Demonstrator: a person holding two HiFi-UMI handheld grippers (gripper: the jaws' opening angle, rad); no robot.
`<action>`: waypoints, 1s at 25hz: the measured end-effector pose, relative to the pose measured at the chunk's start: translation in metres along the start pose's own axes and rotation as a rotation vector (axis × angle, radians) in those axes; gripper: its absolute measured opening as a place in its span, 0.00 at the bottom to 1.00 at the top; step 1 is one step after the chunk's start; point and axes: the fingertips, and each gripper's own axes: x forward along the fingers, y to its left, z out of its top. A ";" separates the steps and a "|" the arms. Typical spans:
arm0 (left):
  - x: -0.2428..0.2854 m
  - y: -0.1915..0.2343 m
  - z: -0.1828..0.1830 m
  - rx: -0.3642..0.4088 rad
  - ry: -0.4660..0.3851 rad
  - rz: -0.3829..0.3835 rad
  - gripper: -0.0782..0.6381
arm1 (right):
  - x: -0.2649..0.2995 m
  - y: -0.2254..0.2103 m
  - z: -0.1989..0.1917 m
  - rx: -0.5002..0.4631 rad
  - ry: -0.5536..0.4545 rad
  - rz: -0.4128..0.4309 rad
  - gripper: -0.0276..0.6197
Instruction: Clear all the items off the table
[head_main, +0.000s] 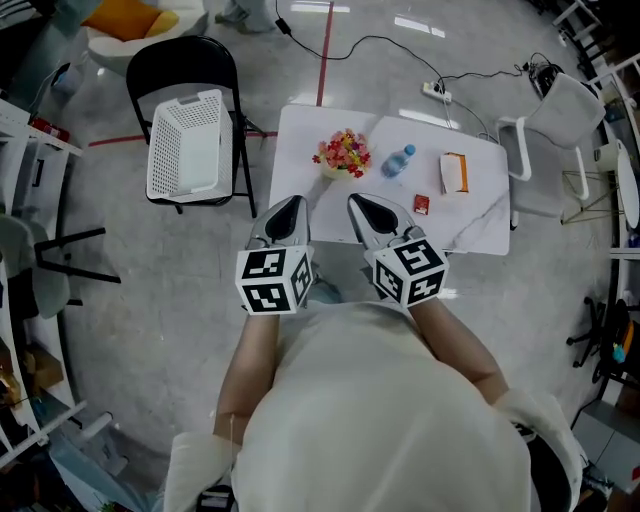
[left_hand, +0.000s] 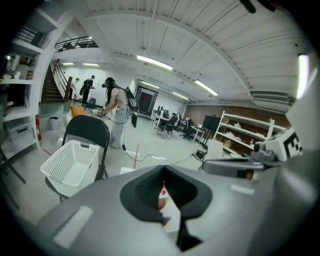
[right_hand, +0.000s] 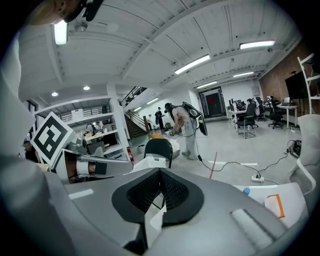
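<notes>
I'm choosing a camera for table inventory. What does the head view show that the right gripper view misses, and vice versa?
Only the head view: the flower bunch and small red packet on the table. Only the right gripper view: ceiling lights and a staircase. Both: the white basket on the black chair, the blue-capped bottle, the orange box.

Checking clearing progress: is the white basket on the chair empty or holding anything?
Empty. The white basket on the black chair shows only its bare perforated floor in the head view and left gripper view.
</notes>
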 end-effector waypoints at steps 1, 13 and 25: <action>0.003 0.004 0.001 0.000 0.002 -0.005 0.12 | 0.005 0.000 -0.001 0.001 0.003 -0.005 0.04; 0.032 0.032 -0.013 0.003 0.078 -0.037 0.12 | 0.038 -0.017 -0.025 0.045 0.069 -0.040 0.13; 0.085 0.027 -0.035 -0.007 0.106 -0.039 0.12 | 0.063 -0.077 -0.068 0.001 0.177 -0.039 0.33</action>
